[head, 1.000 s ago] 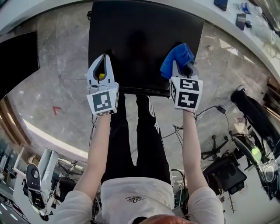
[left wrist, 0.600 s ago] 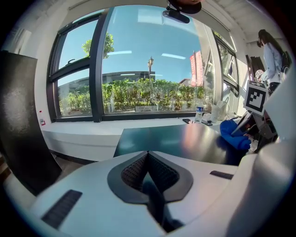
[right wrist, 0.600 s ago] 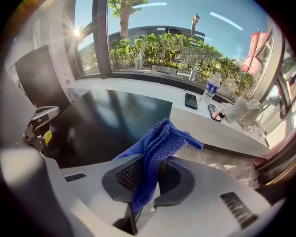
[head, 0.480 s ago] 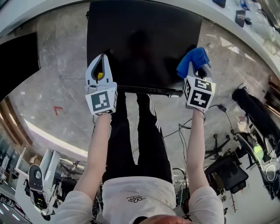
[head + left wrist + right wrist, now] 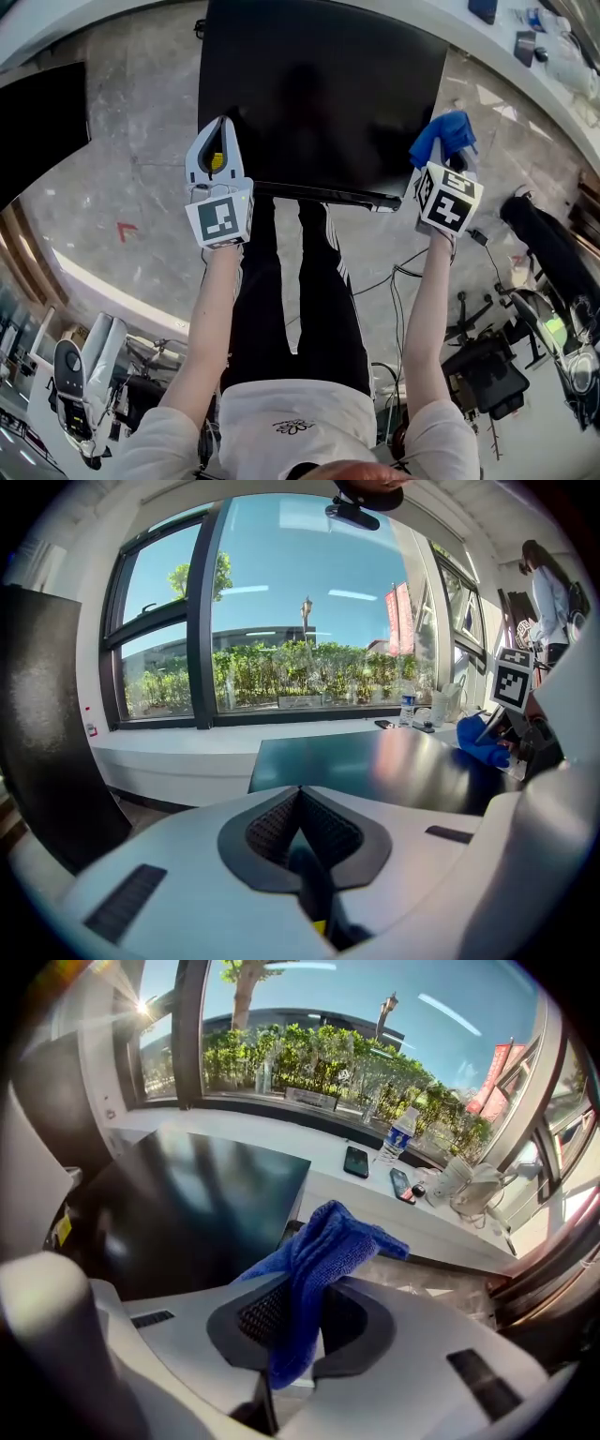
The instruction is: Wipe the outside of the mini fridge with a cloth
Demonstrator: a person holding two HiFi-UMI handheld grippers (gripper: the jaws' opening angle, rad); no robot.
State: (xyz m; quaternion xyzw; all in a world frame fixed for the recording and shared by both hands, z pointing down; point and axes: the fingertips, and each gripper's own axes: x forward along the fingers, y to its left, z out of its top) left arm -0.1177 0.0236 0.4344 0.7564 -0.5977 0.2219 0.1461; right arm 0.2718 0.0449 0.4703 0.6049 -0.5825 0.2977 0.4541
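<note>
Mini fridge (image 5: 319, 94): the head view shows only its black top, with the far edge cut off by the frame. Left gripper (image 5: 219, 131) is over the near-left corner. Right gripper (image 5: 448, 155) is at the near-right corner, its tips hidden under the blue cloth (image 5: 441, 131).
Left gripper view: jaws pressed together, nothing between them.
Right gripper view: jaws pinch the bunched cloth, just beside the fridge top's right edge.

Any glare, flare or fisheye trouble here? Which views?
Right gripper view: sun flare top left, cloth sharp. Left gripper view: bright glare on the fridge top, corners vignetted. Head view: strong fisheye bend, fridge top near black.
</note>
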